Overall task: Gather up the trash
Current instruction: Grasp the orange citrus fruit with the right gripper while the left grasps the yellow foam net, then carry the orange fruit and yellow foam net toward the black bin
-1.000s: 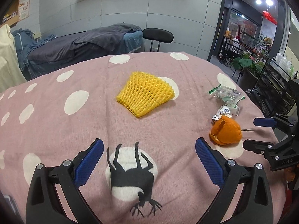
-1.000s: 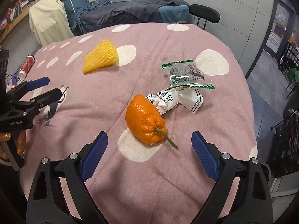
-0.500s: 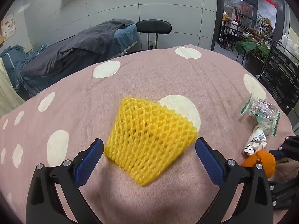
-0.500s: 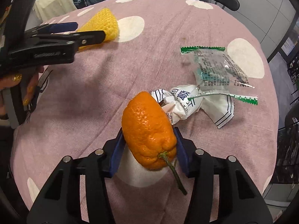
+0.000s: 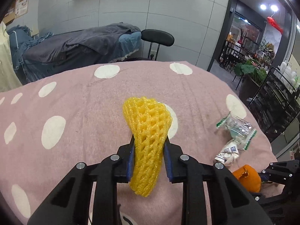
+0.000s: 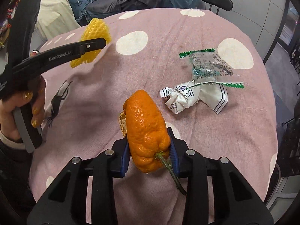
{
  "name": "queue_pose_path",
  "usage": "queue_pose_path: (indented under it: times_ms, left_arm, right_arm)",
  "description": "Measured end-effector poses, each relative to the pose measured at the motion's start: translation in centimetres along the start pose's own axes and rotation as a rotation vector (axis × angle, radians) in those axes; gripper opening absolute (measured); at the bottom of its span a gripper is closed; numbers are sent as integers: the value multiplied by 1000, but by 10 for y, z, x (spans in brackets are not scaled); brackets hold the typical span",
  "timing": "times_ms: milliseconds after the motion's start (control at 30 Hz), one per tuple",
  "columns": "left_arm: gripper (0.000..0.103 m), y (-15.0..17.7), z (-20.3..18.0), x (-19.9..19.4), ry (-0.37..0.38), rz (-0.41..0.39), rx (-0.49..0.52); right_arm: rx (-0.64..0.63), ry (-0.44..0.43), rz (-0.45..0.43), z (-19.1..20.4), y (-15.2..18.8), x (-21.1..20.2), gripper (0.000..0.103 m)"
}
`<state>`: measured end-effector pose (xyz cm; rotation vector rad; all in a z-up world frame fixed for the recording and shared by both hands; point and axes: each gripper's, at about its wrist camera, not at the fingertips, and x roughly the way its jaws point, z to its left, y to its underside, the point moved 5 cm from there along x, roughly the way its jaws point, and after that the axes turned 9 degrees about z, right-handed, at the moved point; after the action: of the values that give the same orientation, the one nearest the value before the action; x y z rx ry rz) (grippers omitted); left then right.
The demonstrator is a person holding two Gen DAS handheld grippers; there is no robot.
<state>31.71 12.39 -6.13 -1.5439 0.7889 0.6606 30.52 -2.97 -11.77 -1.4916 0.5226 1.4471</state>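
Note:
My left gripper point(image 5: 149, 157) is shut on a yellow foam fruit net point(image 5: 148, 136), squeezing it narrow and holding it off the pink cloth; the net also shows in the right wrist view point(image 6: 94, 35). My right gripper point(image 6: 149, 153) is shut on an orange peel with a green stem point(image 6: 147, 133), lifted above the cloth; the peel also shows in the left wrist view point(image 5: 247, 175). A clear wrapper with green edges point(image 6: 210, 67) and a crumpled white wrapper point(image 6: 189, 98) lie on the cloth to the right; both show in the left wrist view, clear point(image 5: 237, 129) and white point(image 5: 227, 152).
The round table has a pink cloth with white dots point(image 5: 75, 116) and a deer print point(image 6: 58, 97). A black chair point(image 5: 157, 37) and a bed with grey blankets point(image 5: 75, 46) stand behind the table. A black wire rack point(image 5: 277, 97) stands at the right.
My left gripper closed on the yellow net and lifted it. My right gripper closed on the orange peel and raised it off the cloth.

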Motion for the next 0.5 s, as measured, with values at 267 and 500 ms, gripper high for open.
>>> queue_pose_path:
  times_ms: [267,500]
  left_arm:
    - [26,35,-40,-49,122,-88,-43]
    - [26,62,-66,-77,166,-145,-38]
  right_arm:
    - [80,-29,-105,-10,38,-40,36]
    - [122,-24,-178,-13,68,-65,36]
